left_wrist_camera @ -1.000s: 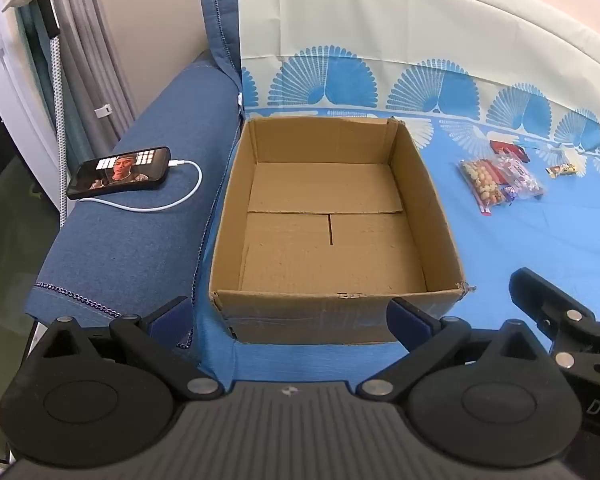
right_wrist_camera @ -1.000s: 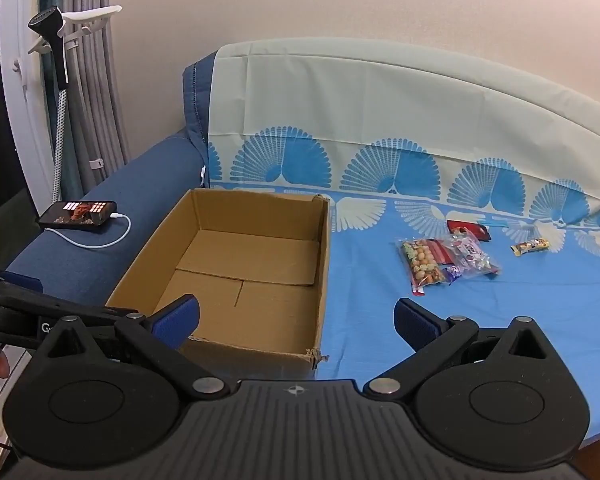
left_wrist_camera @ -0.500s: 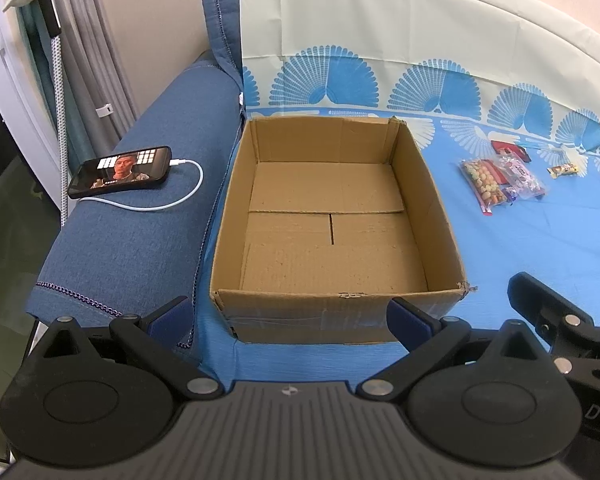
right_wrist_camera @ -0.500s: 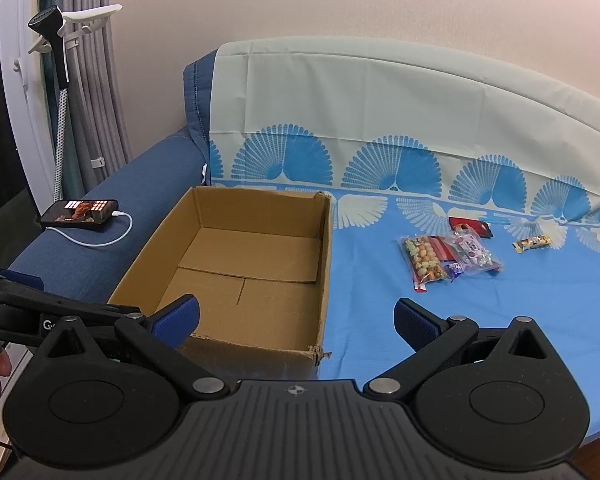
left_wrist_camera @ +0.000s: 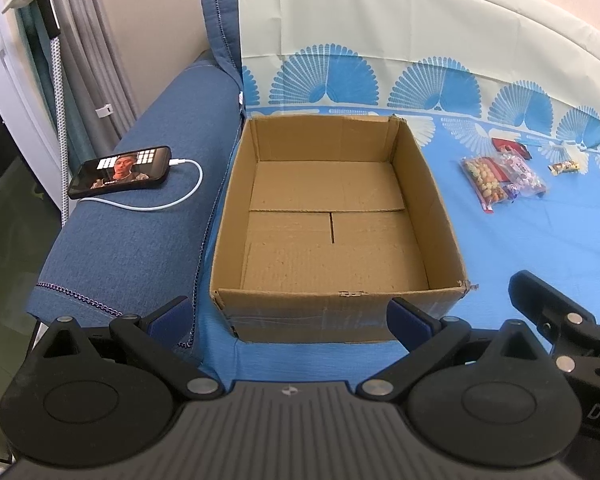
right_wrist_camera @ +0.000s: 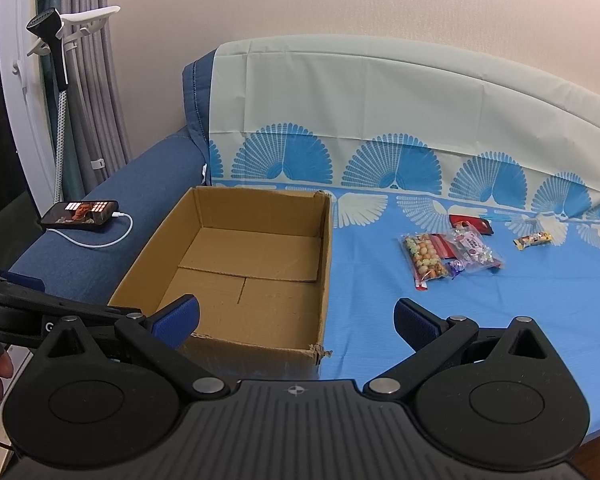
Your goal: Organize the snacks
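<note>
nothing packed yet: the open brown cardboard box (left_wrist_camera: 332, 236) holds only its own folded bottom flaps, so the whole job looks to be ahead, judging from the snacks lying outside it.

the left gripper (left_wrist_camera: 290, 316) has its jaws spread wide and empty, with the box straight ahead of them, its near wall just beyond the blue pads. the right gripper (right_wrist_camera: 296, 318) is likewise wide and holds nothing; the box sits ahead and to the left of its jaws, with the near right corner between them.

the snacks lie on the blue fan-patterned cloth (right_wrist_camera: 500, 320), well ahead and to the right of the right jaws: a clear long bag of mixed round crackers (right_wrist_camera: 424, 260), touching a clear pink-labelled bag of wrapped sweets (right_wrist_camera: 476, 250), a flat red packet (right_wrist_camera: 470, 224) just behind them, and a small yellow wrapped bar (right_wrist_camera: 534, 239) apart, further right.

the cracker bag's long axis runs away from the right jaws, tilting slightly left at its far end; the yellow bar lies crosswise. a black phone on a white cable (left_wrist_camera: 120, 172) rests on the denim armrest, left of the left jaws.
</note>
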The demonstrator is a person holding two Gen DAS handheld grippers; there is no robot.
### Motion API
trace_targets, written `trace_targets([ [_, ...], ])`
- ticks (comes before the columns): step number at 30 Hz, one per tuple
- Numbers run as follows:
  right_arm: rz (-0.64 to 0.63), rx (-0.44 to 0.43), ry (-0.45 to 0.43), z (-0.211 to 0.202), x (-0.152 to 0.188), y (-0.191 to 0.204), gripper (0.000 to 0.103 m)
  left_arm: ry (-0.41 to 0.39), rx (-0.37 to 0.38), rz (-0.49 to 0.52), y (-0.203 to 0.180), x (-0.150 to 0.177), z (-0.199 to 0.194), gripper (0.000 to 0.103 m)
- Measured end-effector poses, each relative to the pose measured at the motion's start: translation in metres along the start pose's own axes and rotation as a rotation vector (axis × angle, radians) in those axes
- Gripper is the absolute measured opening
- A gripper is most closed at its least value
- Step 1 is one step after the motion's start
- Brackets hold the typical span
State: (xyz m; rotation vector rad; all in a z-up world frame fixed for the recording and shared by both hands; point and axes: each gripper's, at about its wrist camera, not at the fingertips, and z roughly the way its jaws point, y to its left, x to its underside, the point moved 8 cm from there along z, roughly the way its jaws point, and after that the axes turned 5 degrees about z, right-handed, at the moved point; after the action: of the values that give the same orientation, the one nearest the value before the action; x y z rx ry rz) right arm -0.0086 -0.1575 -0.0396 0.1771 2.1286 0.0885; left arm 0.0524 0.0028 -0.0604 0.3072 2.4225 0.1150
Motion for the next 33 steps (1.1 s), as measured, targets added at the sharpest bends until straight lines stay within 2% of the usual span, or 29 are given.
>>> trace_targets([
  [7,-0.017,0.021,0.047,0.003,0.004,-0.005,0.103,0.006,-0.008,0.002,-0.003,0.000,0.001,0.103],
  [17,0.049,0.008,0.031,0.003,0.002,-0.028,0.103,0.015,-0.011,0.042,-0.019,-0.013,-0.001,0.103],
  [21,0.095,0.040,0.002,0.003,-0.002,-0.065,0.103,0.019,0.018,0.064,-0.036,-0.026,0.003,0.103],
  [22,0.072,0.053,-0.043,0.002,-0.006,-0.071,0.103,0.019,0.033,0.062,-0.042,-0.030,0.005,0.103],
  [26,0.097,0.121,-0.102,0.003,-0.017,-0.122,0.103,-0.007,0.085,0.067,-0.066,-0.050,0.014,0.103],
  [28,0.157,0.140,-0.078,0.008,-0.016,-0.155,0.103,-0.001,0.089,0.080,-0.077,-0.059,0.021,0.103],
  [31,0.254,0.150,0.010,0.024,-0.005,-0.182,0.103,0.016,0.088,0.104,-0.098,-0.074,0.036,0.103],
  [32,0.297,0.167,0.018,0.030,-0.004,-0.207,0.103,0.017,0.080,0.117,-0.105,-0.079,0.042,0.103],
  [33,0.344,0.154,0.059,0.043,0.003,-0.209,0.103,0.035,0.085,0.125,-0.112,-0.082,0.049,0.103],
])
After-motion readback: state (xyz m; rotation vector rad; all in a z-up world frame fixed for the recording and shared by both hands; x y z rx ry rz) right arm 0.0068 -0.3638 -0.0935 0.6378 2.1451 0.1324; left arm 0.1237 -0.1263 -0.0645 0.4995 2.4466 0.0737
